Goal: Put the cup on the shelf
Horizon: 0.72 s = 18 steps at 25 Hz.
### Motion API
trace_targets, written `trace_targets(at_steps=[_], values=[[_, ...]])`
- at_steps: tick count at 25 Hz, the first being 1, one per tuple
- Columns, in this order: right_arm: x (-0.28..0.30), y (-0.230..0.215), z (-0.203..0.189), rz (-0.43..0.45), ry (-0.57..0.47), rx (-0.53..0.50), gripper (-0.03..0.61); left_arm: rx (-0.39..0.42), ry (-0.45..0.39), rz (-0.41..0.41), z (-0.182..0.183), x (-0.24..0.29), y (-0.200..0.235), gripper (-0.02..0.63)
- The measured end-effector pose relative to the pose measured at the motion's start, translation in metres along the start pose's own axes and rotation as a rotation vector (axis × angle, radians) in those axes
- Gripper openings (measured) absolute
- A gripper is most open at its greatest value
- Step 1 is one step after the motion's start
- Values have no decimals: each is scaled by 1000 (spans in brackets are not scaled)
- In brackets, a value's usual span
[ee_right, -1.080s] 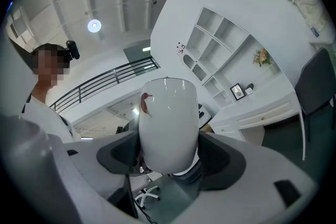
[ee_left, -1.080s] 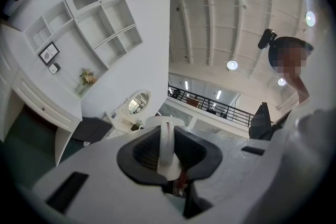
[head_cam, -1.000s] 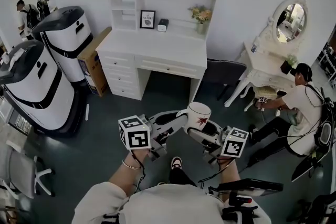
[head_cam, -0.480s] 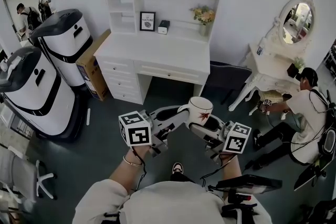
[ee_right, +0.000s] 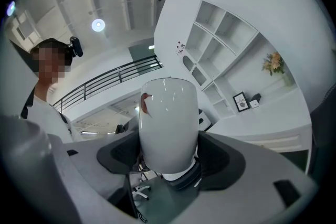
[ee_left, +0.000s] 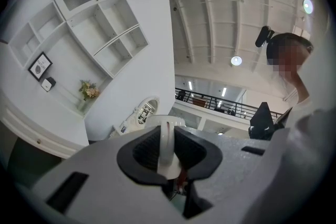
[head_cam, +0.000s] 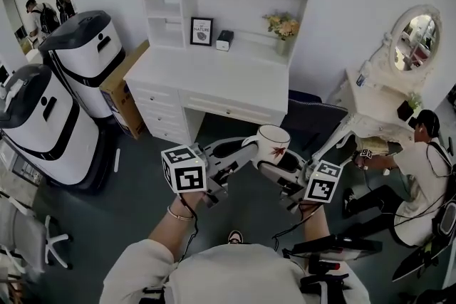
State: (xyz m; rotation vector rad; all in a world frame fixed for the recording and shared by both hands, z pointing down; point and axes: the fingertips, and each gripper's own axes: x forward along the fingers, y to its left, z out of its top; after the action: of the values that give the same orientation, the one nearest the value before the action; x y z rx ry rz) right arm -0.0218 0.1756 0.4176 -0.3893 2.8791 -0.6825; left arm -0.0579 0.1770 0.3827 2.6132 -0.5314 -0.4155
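Cups like this white cup are hard, smooth and easy to break, but not very heavy. It hangs in the air out in front of the counter, well apart from it. The left claw pinches its thin handle. The right claw is shut around its middle. Both look like good places to hold. The shelf stands on top of the counter.
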Motion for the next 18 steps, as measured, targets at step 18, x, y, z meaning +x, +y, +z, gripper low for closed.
trace_targets(at_steps=[18], values=[[-20, -102, 46, 54, 6, 20, 330, 17, 12, 55, 11, 88, 71, 63]])
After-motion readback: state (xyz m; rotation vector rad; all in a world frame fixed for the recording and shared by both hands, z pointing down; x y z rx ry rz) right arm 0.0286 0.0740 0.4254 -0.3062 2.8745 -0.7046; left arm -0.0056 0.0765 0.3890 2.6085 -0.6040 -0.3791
